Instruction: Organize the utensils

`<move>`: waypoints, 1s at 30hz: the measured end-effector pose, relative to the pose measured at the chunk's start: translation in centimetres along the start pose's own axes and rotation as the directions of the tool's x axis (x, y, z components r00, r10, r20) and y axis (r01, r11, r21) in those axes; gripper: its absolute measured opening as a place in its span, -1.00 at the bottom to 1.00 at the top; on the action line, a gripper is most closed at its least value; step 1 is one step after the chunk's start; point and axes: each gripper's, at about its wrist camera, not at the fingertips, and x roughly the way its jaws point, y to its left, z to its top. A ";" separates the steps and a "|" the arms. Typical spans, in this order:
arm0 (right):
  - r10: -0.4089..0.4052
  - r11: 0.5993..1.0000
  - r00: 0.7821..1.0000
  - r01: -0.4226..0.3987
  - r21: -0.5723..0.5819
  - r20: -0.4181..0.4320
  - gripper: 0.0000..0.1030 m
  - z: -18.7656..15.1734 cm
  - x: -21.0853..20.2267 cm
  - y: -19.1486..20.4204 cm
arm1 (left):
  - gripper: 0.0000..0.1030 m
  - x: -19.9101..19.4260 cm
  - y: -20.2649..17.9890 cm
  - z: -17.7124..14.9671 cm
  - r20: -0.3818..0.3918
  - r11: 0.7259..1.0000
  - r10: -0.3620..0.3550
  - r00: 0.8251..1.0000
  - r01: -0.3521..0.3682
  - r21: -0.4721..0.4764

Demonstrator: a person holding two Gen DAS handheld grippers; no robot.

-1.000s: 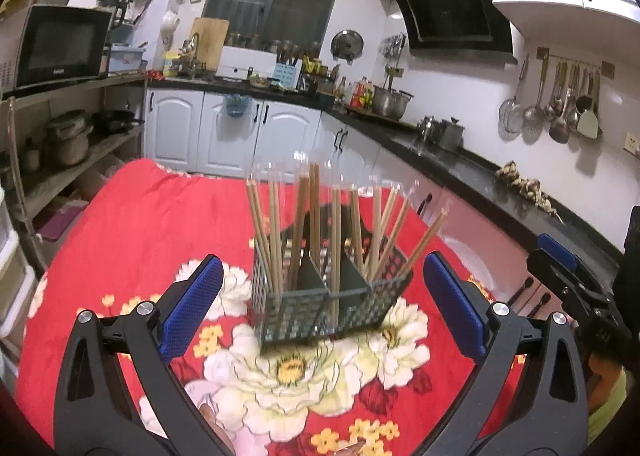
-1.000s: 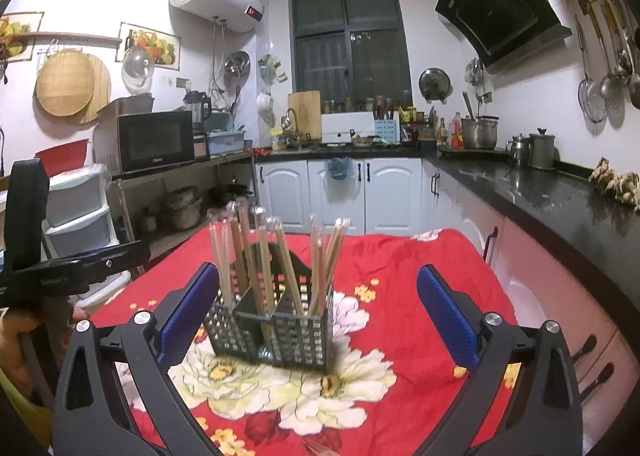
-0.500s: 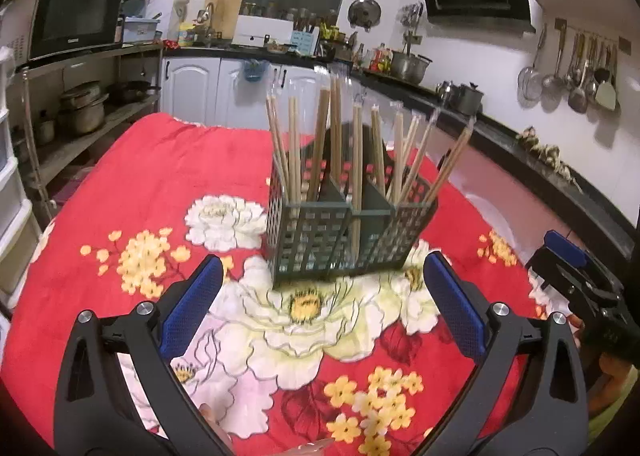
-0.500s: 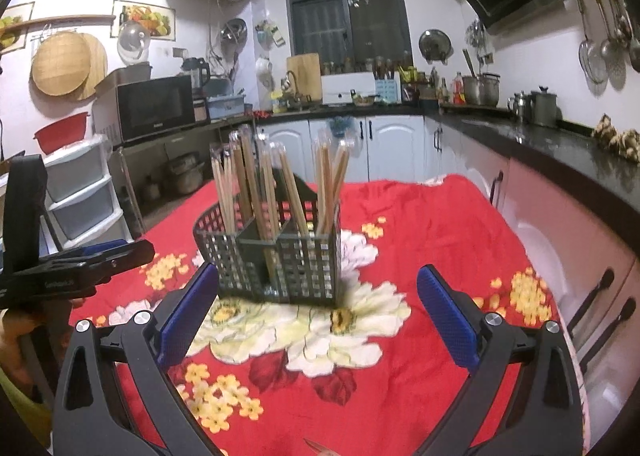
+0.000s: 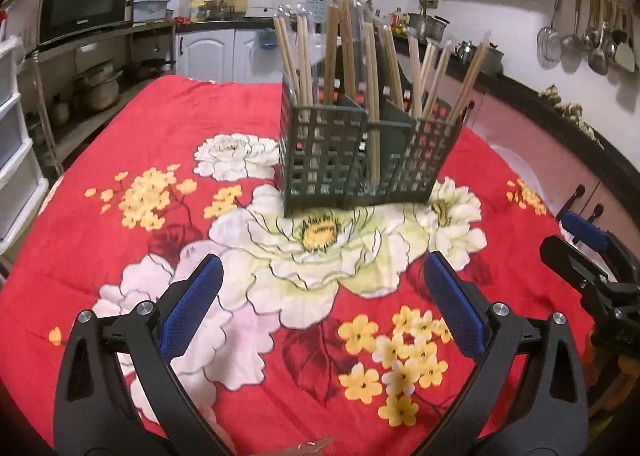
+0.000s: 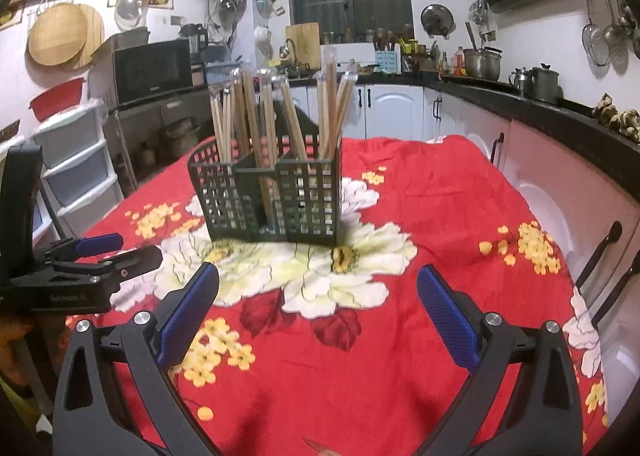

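A dark green lattice utensil basket (image 5: 360,160) stands upright on the red floral tablecloth (image 5: 120,144), with several wooden chopsticks (image 5: 344,52) standing in its compartments. It also shows in the right wrist view (image 6: 272,200) with the chopsticks (image 6: 256,116). My left gripper (image 5: 320,300) is open and empty, low over the cloth, short of the basket. My right gripper (image 6: 318,302) is open and empty, also short of the basket. Each gripper shows at the edge of the other's view, the right one (image 5: 592,256) and the left one (image 6: 92,260).
The table's right edge runs close to pink and white cabinets (image 6: 560,184) under a black counter (image 6: 540,104). A shelf with a microwave (image 5: 84,8) and plastic drawers (image 6: 72,164) stands to the left. Hanging ladles (image 5: 592,32) are on the right wall.
Both grippers have dropped lower and tilted down toward the cloth, so the basket now sits higher in both views. Both stay open and empty. The basket has not moved.
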 end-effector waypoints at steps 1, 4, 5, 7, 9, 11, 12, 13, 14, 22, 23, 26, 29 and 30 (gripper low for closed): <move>-0.004 1.000 1.000 0.004 -0.002 0.002 0.87 -0.2 0.0 0.1 | 0.79 -0.2 -0.1 -0.2 0.011 1.000 0.002 1.000 -0.002 -0.006; -0.030 1.000 0.999 0.030 -0.008 0.030 0.87 -0.8 -0.4 0.2 | 0.79 -0.9 -0.4 -0.9 0.064 1.000 0.000 0.998 0.002 -0.031; -0.037 0.999 0.998 0.038 -0.014 0.042 0.87 -1.0 -0.6 0.3 | 0.79 -1.2 -0.6 -1.0 0.078 1.000 0.000 0.997 0.002 -0.030; -0.045 0.999 0.997 0.046 -0.019 0.064 0.87 -1.2 -0.8 0.4 | 0.79 -1.8 -1.0 -1.4 0.117 1.000 0.003 0.993 0.000 -0.028; -0.051 0.998 0.995 0.053 -0.016 0.089 0.87 -1.5 -1.2 0.4 | 0.80 -2.4 -1.2 -1.7 0.156 1.000 0.005 0.988 0.000 -0.031; -0.061 0.998 0.992 0.062 -0.004 0.113 0.87 -1.5 -1.6 0.4 | 0.80 -2.7 -1.3 -1.8 0.186 1.000 0.003 0.982 0.002 -0.031; -0.066 0.998 0.990 0.067 0.000 0.127 0.87 -1.6 -1.8 0.4 | 0.80 -2.9 -1.3 -1.9 0.200 1.000 0.003 0.980 0.003 -0.031; -0.070 0.998 0.987 0.070 0.003 0.144 0.87 -1.7 -2.0 0.4 | 0.80 -3.0 -1.4 -1.9 0.209 0.999 0.004 0.978 0.003 -0.032; -0.072 0.997 0.985 0.072 0.004 0.159 0.87 -1.7 -2.3 0.5 | 0.80 -3.1 -1.4 -1.9 0.216 1.000 0.005 0.976 0.002 -0.031; -0.076 0.997 0.953 0.077 0.009 0.294 0.87 -2.2 -4.3 0.9 | 0.79 -3.4 -1.7 -2.3 0.252 1.000 0.015 0.968 -0.011 -0.018; -0.073 0.997 0.948 0.074 0.007 0.310 0.87 -2.3 -4.6 0.9 | 0.80 -3.4 -1.7 -2.3 0.253 1.000 0.023 0.967 -0.020 -0.017; -0.071 0.997 0.936 0.074 0.005 0.344 0.87 -2.5 -5.2 1.3 | 0.80 -3.7 -1.9 -2.5 0.273 0.999 0.036 0.961 -0.033 -0.015; -0.062 0.998 0.929 0.063 0.009 0.366 0.88 -2.9 -5.7 1.4 | 0.80 -4.2 -1.8 -2.8 0.301 1.000 0.023 0.953 -0.020 -0.013; -0.057 0.998 0.929 0.059 0.005 0.366 0.88 -2.9 -5.7 1.5 | 0.80 -4.4 -1.8 -2.8 0.313 1.000 0.018 0.950 -0.015 -0.012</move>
